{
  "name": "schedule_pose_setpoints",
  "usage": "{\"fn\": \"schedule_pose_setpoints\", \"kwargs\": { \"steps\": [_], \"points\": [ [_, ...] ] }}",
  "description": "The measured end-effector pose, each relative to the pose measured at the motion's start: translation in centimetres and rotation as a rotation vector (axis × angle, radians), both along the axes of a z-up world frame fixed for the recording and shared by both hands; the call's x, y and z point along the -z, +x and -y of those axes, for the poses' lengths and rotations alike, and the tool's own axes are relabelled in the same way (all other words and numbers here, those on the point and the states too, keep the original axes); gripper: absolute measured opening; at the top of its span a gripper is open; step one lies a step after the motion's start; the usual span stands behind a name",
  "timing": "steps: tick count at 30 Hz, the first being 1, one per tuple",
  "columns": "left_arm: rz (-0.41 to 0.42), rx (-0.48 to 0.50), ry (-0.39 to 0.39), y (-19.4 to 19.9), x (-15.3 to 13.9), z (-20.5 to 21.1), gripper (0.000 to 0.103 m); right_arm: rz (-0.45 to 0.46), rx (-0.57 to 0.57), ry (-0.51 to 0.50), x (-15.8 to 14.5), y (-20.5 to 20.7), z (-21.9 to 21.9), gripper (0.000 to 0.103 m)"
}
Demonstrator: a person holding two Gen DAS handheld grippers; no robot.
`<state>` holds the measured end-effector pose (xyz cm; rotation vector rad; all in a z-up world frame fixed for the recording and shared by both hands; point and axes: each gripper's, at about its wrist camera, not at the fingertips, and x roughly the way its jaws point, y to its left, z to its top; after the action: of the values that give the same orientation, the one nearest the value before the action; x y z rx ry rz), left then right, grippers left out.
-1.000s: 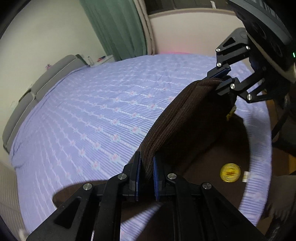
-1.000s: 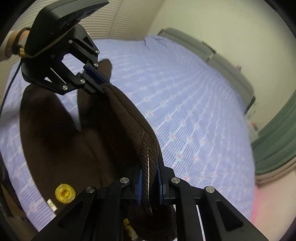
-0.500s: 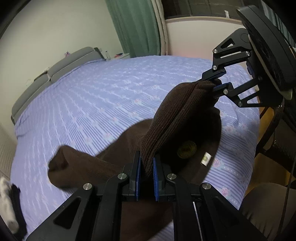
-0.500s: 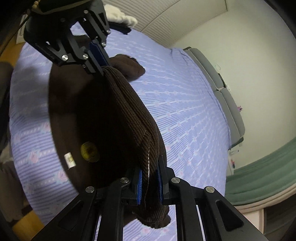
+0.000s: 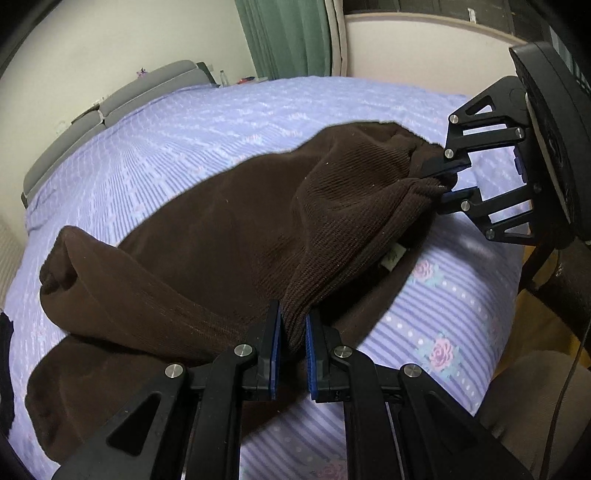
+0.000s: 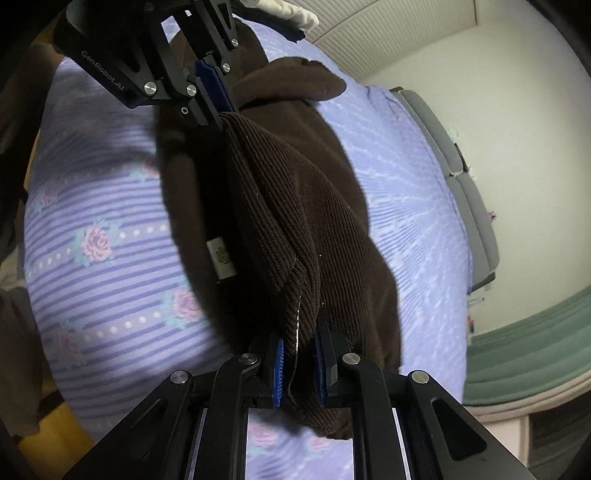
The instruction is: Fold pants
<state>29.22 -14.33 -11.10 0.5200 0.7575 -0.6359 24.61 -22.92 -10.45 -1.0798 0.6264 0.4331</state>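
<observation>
Dark brown corduroy pants (image 5: 229,236) lie spread on the lilac bedspread (image 5: 155,147), legs reaching away to the left. My left gripper (image 5: 293,347) is shut on one end of the waistband. My right gripper (image 6: 298,365) is shut on the other end; it also shows in the left wrist view (image 5: 448,179). The waistband (image 6: 273,206) hangs slack between the two, just above the bed near its front edge. A white care label (image 6: 221,260) shows inside the waist. The left gripper also shows in the right wrist view (image 6: 216,110).
The bedspread has flowered stripes near its front edge (image 5: 439,350). A grey headboard (image 5: 110,107) runs along the far side. Green curtains (image 5: 291,37) hang behind the bed. White and dark clothes (image 6: 284,14) lie at one end. Wooden floor (image 5: 539,295) lies beyond the bed edge.
Both grippers have come down toward the bed with the waistband. The pants, which hung in the air, now lie with their legs laid out on the bedspread.
</observation>
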Motion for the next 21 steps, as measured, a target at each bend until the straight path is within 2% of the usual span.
{"fn": "schedule_pose_setpoints", "kwargs": {
  "steps": [6, 9, 12, 15, 17, 19, 21],
  "points": [
    [0.023, -0.028, -0.003, -0.2, 2.2, 0.4, 0.013, -0.010, 0.019, 0.010, 2.1, 0.4, 0.5, 0.015],
    [0.034, -0.043, -0.021, -0.3, 1.7, 0.1, 0.014, 0.011, 0.042, 0.023, 2.2, 0.6, 0.2, 0.016],
    [0.056, -0.053, -0.030, -0.9, 0.6, -0.2, 0.014, 0.061, 0.043, 0.018, 2.2, -0.3, -0.2, 0.025],
    [0.075, -0.065, -0.035, -1.9, -0.7, -0.8, 0.018, 0.096, 0.058, 0.037, 1.8, -1.5, -0.5, 0.046],
    [0.077, -0.067, -0.033, -2.2, -1.5, -1.2, 0.021, 0.105, 0.075, 0.082, 0.7, -2.1, -0.5, 0.071],
    [0.067, -0.074, -0.042, -2.5, -2.4, -1.9, 0.021, 0.175, 0.098, 0.104, -1.0, -2.8, -0.5, 0.075],
    [0.057, -0.084, -0.073, -2.6, -3.4, -2.8, 0.023, 0.200, 0.102, 0.135, -2.6, -3.3, -0.6, 0.075]
  ]
}}
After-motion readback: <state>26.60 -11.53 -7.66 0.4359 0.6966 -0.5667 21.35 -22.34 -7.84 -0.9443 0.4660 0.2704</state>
